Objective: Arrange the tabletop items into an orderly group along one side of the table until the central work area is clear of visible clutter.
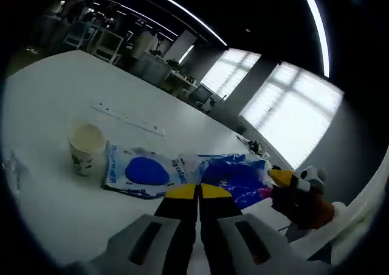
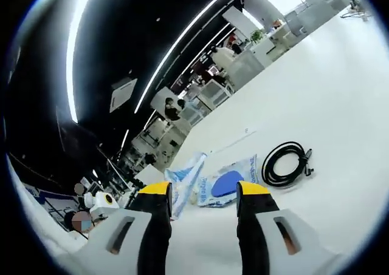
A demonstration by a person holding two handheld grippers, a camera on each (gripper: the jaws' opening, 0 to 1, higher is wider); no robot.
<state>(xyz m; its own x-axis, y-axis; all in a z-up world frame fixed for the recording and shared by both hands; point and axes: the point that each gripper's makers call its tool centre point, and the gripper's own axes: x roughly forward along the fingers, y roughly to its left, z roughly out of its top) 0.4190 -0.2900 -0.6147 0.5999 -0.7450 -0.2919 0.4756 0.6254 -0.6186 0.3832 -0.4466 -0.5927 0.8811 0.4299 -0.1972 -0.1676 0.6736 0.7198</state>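
Two soft packets lie nearest the tools on the white table (image 1: pixel 67 214). In the left gripper view, the left gripper (image 1: pixel 198 192) has its yellow-tipped jaws pressed together with nothing between them, just short of a white-and-blue pouch (image 1: pixel 144 172); touching that on its right is a crumpled blue wrapper (image 1: pixel 237 179). Both look light, limp and slick, likely to slide or fold rather than lift cleanly, so a pinch on a flat sealed edge seems safest. Left of the pouch stands a paper cup (image 1: pixel 85 147), upright and apparently empty: light, easily crushed or tipped, best taken gently by the rim or wall. Beyond them lies a long white power strip (image 1: pixel 129 118), stiff and probably easy to push along. At far right another hand-held tool (image 1: pixel 301 196) enters.

In the right gripper view, the right gripper (image 2: pixel 202 189) has its jaws apart and empty, with the packets just beyond, and a coiled black cable (image 2: pixel 284 163) to their right, floppy, best hooked through the loop.
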